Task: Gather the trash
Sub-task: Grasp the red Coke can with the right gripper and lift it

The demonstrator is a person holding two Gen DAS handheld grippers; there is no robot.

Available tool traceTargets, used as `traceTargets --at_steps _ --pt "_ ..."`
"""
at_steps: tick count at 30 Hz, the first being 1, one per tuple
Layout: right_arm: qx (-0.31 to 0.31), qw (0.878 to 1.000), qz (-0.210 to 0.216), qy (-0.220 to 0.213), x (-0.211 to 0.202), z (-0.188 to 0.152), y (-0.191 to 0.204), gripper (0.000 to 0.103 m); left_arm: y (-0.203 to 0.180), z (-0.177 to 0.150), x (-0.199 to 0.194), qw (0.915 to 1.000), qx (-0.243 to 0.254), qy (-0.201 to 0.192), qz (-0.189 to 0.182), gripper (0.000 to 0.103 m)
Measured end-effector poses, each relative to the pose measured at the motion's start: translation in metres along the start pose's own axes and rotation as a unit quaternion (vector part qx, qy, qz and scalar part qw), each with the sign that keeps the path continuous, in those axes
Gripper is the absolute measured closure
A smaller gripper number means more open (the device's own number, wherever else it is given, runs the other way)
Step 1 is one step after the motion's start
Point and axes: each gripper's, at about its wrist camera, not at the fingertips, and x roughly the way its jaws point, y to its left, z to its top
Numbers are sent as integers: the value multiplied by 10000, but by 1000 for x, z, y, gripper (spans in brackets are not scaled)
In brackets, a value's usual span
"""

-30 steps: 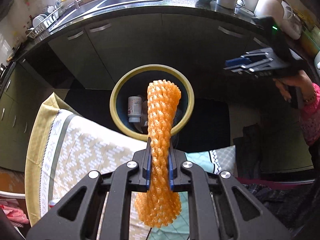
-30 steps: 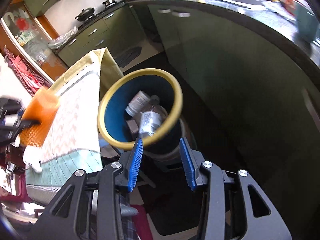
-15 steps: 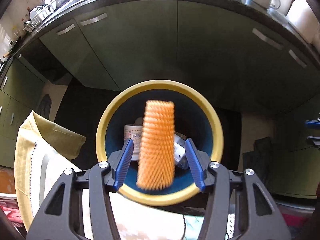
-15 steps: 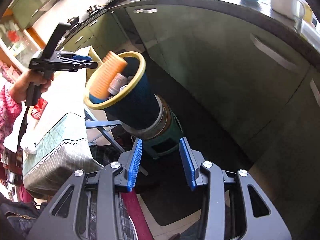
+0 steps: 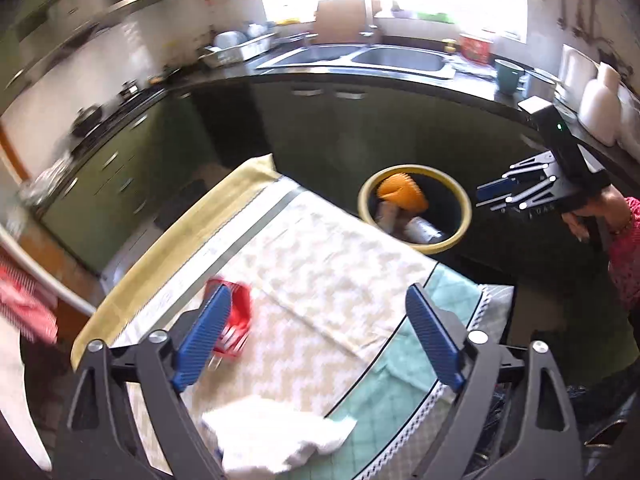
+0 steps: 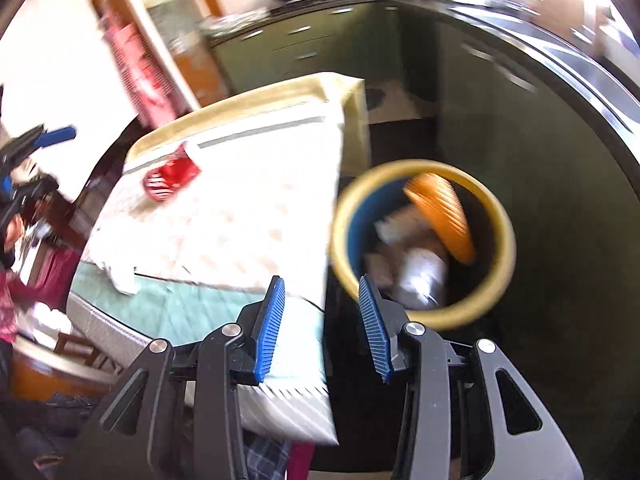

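The orange foam net (image 5: 402, 195) lies inside the yellow-rimmed blue bin (image 5: 460, 194) beside the table, on top of bottles; it also shows in the right wrist view (image 6: 444, 216), in the bin (image 6: 496, 208). My left gripper (image 5: 318, 336) is open and empty above the table, near a red wrapper (image 5: 236, 312) and a white crumpled tissue (image 5: 280, 436). My right gripper (image 6: 322, 328) is open and empty, low beside the table's corner and just left of the bin. The red wrapper (image 6: 170, 178) and the tissue (image 6: 120, 274) lie on the table.
A patterned cloth covers the table (image 5: 332, 264). Green cabinets under a dark counter with a sink (image 5: 384, 58) curve behind the bin. The right gripper (image 5: 520, 192) shows at the right of the left wrist view. The views are motion-blurred.
My left gripper opened and dropped the orange net into the bin, then pulled back over the table. My right gripper swung toward the bin and table.
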Motion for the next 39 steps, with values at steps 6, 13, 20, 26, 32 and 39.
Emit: traceTargets --at_steps 6,13,20,26,32,39 --pt "-775 9933 724 463 86 109 91 63 62 -114 -38 9915 -1137 -47 626 17" --pt "-1227 9818 904 1135 221 222 164 63 95 -179 -48 9769 -2015 -58 715 17" --pt "-1759 9608 871 1958 299 236 228 78 117 -201 -42 9712 -2271 109 718 17" --pt "-2098 9518 213 2226 312 221 236 83 117 -204 -37 9719 -2264 100 643 17" --pt "-1783 9512 154 2515 302 214 215 83 113 -205 -36 9728 -2248 78 550 17" --pt "-1130 9511 431 2841 273 185 181 83 104 -203 -35 9766 -2114 13 408 17"
